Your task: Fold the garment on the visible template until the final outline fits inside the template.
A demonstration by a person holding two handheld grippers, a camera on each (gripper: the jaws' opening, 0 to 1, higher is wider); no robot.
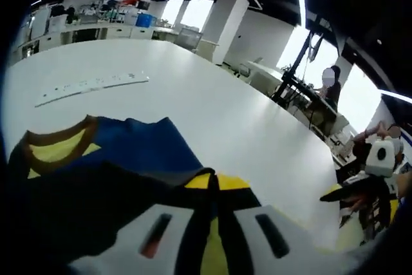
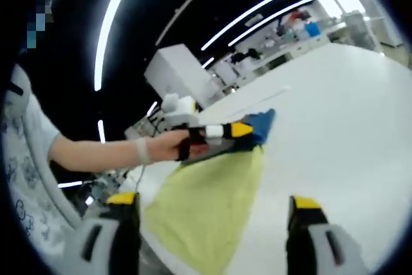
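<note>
A dark blue garment (image 1: 129, 152) with a yellow lining and a brown-trimmed collar (image 1: 55, 143) lies bunched on the white table (image 1: 212, 107). My left gripper (image 1: 215, 188) is shut on its edge. From the right gripper view, a hand holds that left gripper (image 2: 222, 132), which lifts the blue garment (image 2: 261, 123) over the far end of a yellow-green template sheet (image 2: 206, 204). My right gripper (image 2: 214, 204) is open with nothing between its jaws, hovering above the template's near part. It also appears at the right of the left gripper view as the right gripper (image 1: 373, 178).
A long white strip (image 1: 90, 85) lies on the table beyond the garment. A person (image 1: 331, 85) stands past the table's far edge near desks and equipment. My arm and sleeve (image 2: 96, 149) cross the left side. Bare table (image 2: 347, 127) spreads to the right of the template.
</note>
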